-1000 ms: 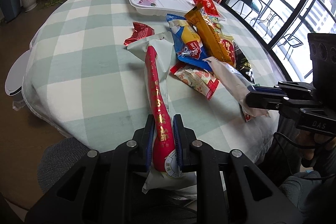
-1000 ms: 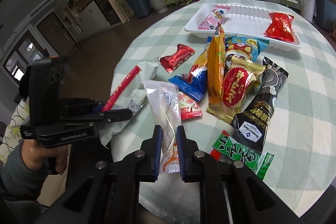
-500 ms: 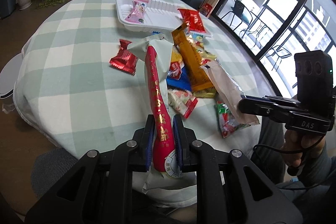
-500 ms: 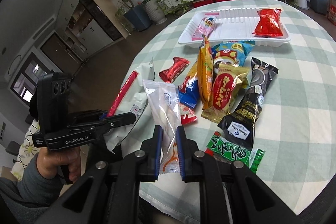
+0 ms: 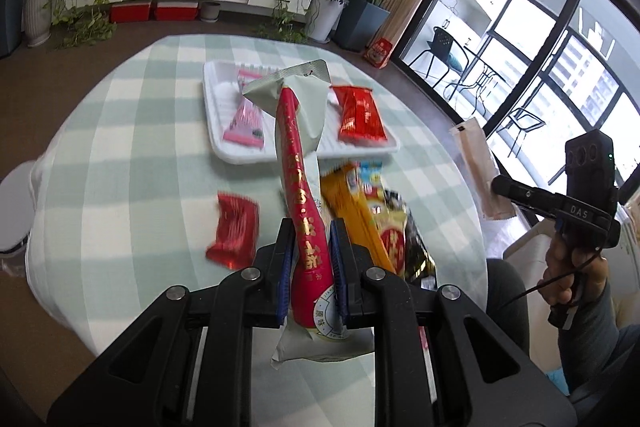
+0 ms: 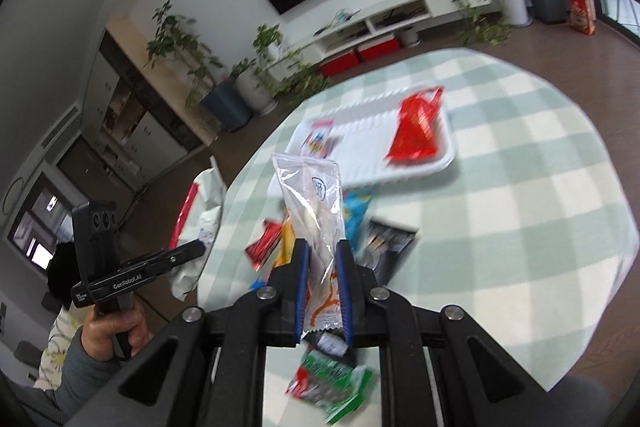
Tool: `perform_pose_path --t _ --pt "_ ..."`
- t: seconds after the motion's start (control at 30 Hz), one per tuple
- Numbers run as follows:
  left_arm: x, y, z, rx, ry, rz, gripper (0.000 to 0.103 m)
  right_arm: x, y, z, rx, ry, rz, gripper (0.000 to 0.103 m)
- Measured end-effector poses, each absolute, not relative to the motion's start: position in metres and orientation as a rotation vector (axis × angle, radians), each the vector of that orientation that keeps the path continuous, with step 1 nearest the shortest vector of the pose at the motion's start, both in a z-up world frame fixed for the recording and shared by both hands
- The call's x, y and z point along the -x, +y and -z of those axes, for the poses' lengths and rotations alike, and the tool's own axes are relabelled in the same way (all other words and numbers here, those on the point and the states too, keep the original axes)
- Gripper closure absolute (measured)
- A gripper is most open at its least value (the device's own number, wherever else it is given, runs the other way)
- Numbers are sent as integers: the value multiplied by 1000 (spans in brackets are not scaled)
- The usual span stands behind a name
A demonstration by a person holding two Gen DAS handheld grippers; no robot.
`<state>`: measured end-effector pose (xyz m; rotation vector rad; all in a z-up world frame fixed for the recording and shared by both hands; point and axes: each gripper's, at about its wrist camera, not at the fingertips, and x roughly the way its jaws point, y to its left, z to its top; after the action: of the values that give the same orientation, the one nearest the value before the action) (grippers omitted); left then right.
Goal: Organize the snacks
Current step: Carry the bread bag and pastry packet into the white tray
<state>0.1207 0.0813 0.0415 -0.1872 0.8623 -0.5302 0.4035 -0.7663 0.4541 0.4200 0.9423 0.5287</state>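
Note:
My left gripper (image 5: 310,239) is shut on a long red and white snack pack (image 5: 298,163), held up above the table and pointing toward the white tray (image 5: 212,131). My right gripper (image 6: 322,255) is shut on a clear bread packet (image 6: 316,195), also lifted off the table. The tray holds a pink packet (image 5: 246,119) and a red packet (image 5: 358,113). In the right wrist view the same tray (image 6: 448,157) lies beyond the clear packet. The left gripper (image 6: 188,253) with its pack (image 6: 208,203) shows at the left there; the right gripper (image 5: 504,187) shows at the right in the left wrist view.
Loose snacks lie on the checked tablecloth (image 5: 132,155): a small red packet (image 5: 234,229), an orange pack (image 5: 356,211), a black pack (image 6: 386,245), a green pack (image 6: 330,385). A person's hands hold both grippers. Plants, a TV shelf and windows ring the round table.
Both grippers have lifted their packets off the table and risen, swinging toward the white tray. The snack pile now lies below and behind the held packets.

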Motion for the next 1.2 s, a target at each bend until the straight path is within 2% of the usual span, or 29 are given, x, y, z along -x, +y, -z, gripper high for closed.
perform_pose_path --t 0.27,0.43,0.73,1.0,1.2 --pt "-211 56 -71 130 837 553 87 -466 -786 -470 -386 883 -430 88" --pt "-270 31 -70 73 852 562 87 -519 -770 -470 -364 887 -429 88" --pt "-342 -7 -24 41 944 548 87 -588 -711 -422 -254 1020 -449 88" --pt "-363 -18 27 11 1023 533 87 -601 -688 -375 -197 1109 -430 88" --pt "-370 -26 45 -15 1042 532 87 -604 -680 -355 -176 1144 -440 89"
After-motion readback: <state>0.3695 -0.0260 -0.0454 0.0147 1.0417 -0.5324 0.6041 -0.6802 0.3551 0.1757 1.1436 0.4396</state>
